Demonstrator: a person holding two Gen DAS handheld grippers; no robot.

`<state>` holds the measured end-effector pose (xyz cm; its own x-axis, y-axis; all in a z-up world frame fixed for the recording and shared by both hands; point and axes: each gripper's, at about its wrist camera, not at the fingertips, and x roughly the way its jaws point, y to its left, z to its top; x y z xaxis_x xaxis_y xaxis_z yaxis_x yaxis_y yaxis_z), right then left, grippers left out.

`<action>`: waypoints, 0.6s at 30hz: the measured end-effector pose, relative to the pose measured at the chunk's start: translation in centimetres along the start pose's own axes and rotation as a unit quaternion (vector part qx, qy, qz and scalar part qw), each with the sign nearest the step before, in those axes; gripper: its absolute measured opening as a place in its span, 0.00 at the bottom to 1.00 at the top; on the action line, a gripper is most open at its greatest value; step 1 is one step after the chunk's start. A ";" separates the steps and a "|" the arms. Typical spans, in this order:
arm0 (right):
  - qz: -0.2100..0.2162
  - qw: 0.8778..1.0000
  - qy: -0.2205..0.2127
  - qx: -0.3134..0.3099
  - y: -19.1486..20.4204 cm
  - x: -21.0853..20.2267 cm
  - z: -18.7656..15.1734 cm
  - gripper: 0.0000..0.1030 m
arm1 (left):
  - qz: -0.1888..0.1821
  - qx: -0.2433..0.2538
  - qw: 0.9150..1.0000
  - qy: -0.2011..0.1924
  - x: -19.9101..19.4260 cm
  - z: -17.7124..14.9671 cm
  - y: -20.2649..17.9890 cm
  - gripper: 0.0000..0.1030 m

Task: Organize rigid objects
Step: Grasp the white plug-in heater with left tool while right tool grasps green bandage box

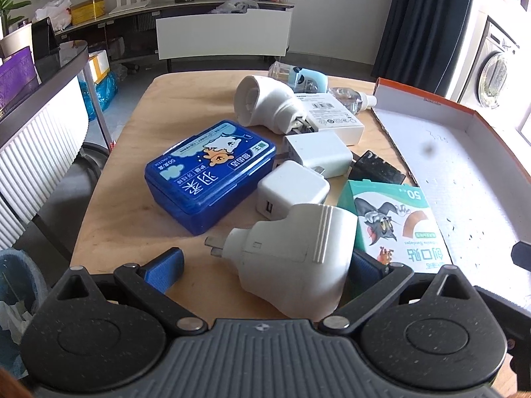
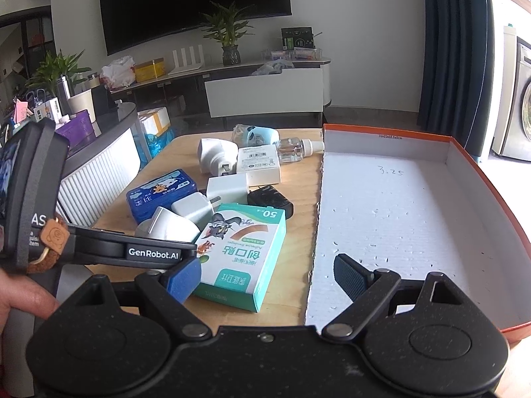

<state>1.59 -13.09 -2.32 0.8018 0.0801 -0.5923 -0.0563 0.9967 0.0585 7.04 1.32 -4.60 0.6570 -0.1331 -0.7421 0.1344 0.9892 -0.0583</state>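
Left tongs (image 1: 265,260) spread wide, straddling the rounded white plastic plug-in adapter (image 1: 295,258); its prongs point left, long axis across the fingers, no squeeze evident. Right tongs (image 2: 270,277) gape empty over the near edge of the orange-rimmed white cardboard box (image 2: 471,162), which lies clear, right of the cluttered wooden tabletop (image 2: 298,179).

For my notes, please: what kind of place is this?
Probably a home living room: a large dark television on the wall, potted plants on a low media shelf, and a washing machine at the right.
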 end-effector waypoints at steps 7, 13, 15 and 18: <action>-0.001 1.000 0.012 0.004 0.2 1.0 0.7 0.99 | -0.017 0.004 1.000 -0.012 -0.9 -0.3 0.0 0.84; 0.012 0.999 0.034 0.019 0.7 2.3 1.5 0.99 | 0.017 -0.022 0.999 -0.028 -3.2 -0.8 1.2 0.83; 0.015 0.999 0.043 0.024 1.1 3.1 1.9 0.99 | 0.030 -0.031 0.999 -0.032 -3.7 -0.9 1.8 0.83; 0.005 0.997 0.063 0.034 1.6 4.7 2.3 0.99 | 0.033 -0.055 0.997 -0.032 -3.9 -0.9 3.1 0.83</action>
<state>6.61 -11.16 -3.17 0.7205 0.0955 -0.6869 -0.0199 0.9929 0.1171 4.17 4.95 -2.49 0.7084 -0.0674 -0.7026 0.0099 0.9963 -0.0856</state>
